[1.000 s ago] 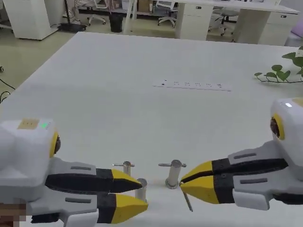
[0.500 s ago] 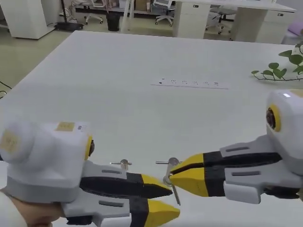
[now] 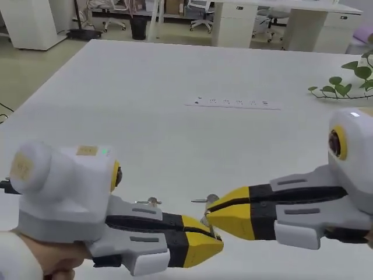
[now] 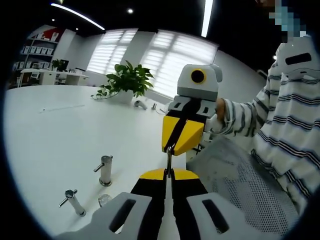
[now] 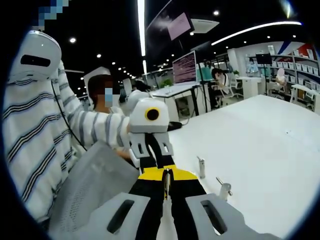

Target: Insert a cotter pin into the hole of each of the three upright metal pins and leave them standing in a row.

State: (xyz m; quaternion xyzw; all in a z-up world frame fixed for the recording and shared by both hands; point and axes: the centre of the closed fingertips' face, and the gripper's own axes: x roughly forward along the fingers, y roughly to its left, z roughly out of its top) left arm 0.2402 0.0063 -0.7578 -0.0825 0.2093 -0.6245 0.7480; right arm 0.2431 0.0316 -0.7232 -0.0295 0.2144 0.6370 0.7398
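Two upright metal pins (image 3: 153, 202) (image 3: 211, 199) stand on the white table (image 3: 175, 87), each with a cotter pin through its head. The same two pins (image 4: 105, 170) (image 4: 72, 200) stand in the left gripper view, with the round top of a third pin (image 4: 104, 200) beside them. My right gripper (image 3: 208, 217) is shut on the top of a loose cotter pin (image 4: 169, 159). My left gripper (image 3: 219, 240) meets it tip to tip and is shut on the pin's lower end. In the right gripper view the cotter pin (image 5: 166, 182) runs between the jaws of the right gripper (image 5: 166, 175).
A white power strip (image 3: 233, 104) lies mid-table and a leafy plant (image 3: 349, 84) sits at the right edge. A striped sleeve (image 4: 280, 125) and a grey mesh surface (image 4: 235, 170) lie on the near side. Desks and chairs stand beyond the table.
My left gripper has moved right and up to the right gripper's tip and has shut on the hanging cotter pin. The right gripper has barely moved.
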